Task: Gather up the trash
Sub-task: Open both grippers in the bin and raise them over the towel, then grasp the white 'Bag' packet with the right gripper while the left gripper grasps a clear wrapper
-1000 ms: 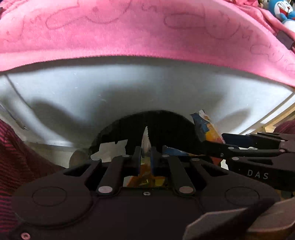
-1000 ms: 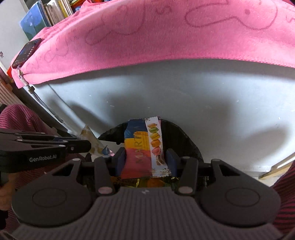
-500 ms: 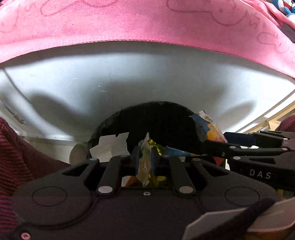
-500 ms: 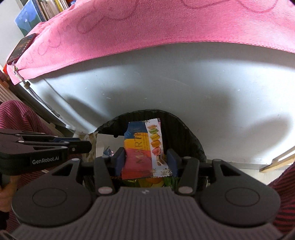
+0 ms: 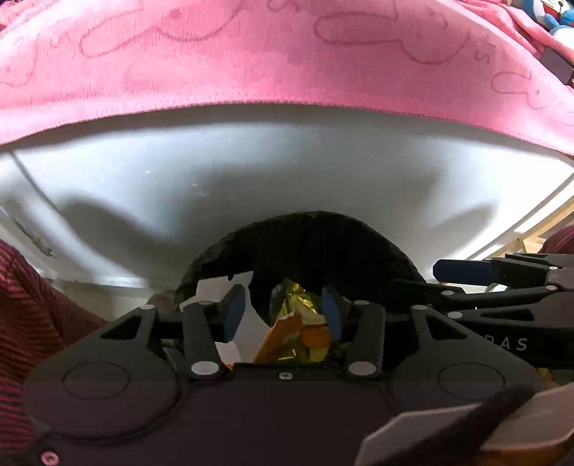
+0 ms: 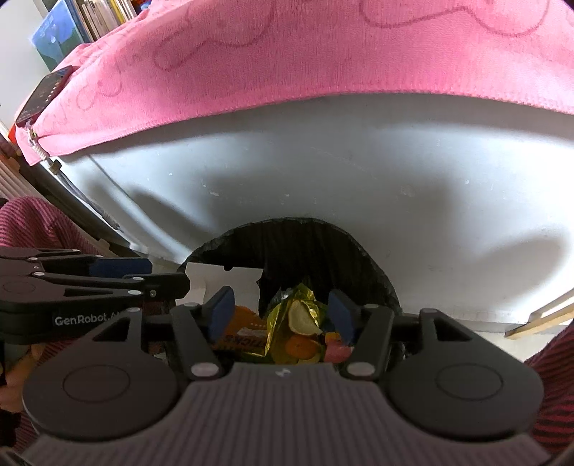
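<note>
Wrappers (image 6: 297,326) gone from opening grippers (image 5: 283,308)

One black bin (image 6: 366,261); one white paper scrap (image 6: 222,279) at its left rim; one gold foil wrapper (image 6: 287,308) inside; one orange packet (image 6: 244,329); one pink towel (image 6: 323,57); two grippers; one phone (image 6: 43,95) on the towel's left edge.

A black trash bin (image 6: 297,247) shows only its far rim and inner wall; its near side is hidden behind the right gripper (image 6: 281,308). An orange wrapper (image 6: 238,331) in the bin is partly covered by a blue pad, its lettering cut short. The pink towel (image 6: 323,64) runs off the top and sides of both views. A blue plush toy (image 5: 554,16) is clipped by the left view's corner. Book spines (image 6: 100,18) are too small to read.
</note>
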Available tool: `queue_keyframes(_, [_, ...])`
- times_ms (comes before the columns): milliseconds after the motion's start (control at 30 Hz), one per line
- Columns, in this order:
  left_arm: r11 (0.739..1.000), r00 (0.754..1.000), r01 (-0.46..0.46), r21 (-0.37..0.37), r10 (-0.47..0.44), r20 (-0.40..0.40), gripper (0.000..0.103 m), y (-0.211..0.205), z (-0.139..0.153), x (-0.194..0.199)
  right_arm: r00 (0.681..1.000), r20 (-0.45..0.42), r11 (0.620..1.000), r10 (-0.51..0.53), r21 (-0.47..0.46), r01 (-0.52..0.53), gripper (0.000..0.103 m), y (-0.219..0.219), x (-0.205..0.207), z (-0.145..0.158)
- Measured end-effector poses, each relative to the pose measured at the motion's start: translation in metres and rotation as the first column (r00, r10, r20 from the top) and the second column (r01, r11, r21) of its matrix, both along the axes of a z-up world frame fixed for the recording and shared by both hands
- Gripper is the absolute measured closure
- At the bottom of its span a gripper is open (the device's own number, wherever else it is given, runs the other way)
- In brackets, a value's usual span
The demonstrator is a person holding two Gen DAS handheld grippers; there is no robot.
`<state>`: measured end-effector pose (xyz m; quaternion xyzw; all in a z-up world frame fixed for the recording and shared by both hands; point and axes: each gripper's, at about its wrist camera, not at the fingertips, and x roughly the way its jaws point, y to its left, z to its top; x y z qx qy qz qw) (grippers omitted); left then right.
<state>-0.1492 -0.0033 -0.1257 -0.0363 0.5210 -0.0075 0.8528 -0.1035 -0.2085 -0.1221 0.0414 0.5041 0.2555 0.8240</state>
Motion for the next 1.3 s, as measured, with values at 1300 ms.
queue_keyframes(1300, [0.997, 0.878, 0.073, 0.023, -0.075, 0.473, 0.033, 0.026, 0.215, 0.19, 0.895, 0.405, 0.973, -0.186, 0.205, 0.109, 0.02, -0.037, 0.167, 0.208])
